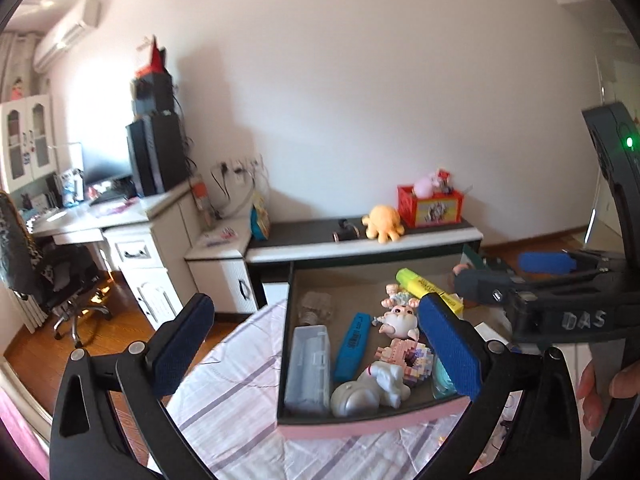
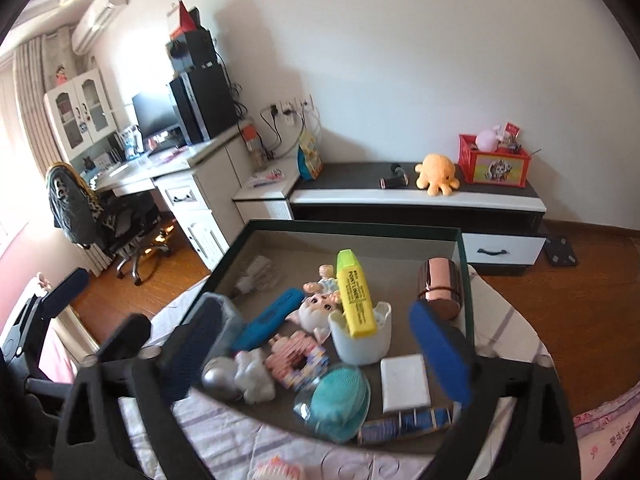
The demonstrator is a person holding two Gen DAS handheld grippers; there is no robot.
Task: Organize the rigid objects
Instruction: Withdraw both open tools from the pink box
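A shallow open box (image 2: 466, 280) with a dark rim lies on a striped cloth. It holds a yellow highlighter (image 2: 354, 294) standing in a white cup (image 2: 362, 340), a copper cylinder (image 2: 440, 286), a blue case (image 2: 268, 318), a white pig figure (image 2: 316, 310), a block toy (image 2: 296, 360), a silver-white figure (image 2: 240, 376), a teal brush (image 2: 340, 400) and a white block (image 2: 405, 382). My right gripper (image 2: 320, 344) is open and empty above the box. My left gripper (image 1: 316, 344) is open and empty over the box's (image 1: 286, 320) left side, near a clear case (image 1: 310, 366).
The right gripper's body (image 1: 560, 304) shows at the right of the left wrist view. Behind the box stand a low cabinet (image 2: 420, 196) with an orange plush (image 2: 436, 174) and a red crate (image 2: 494, 160), a desk (image 2: 160, 168) and an office chair (image 2: 92, 216).
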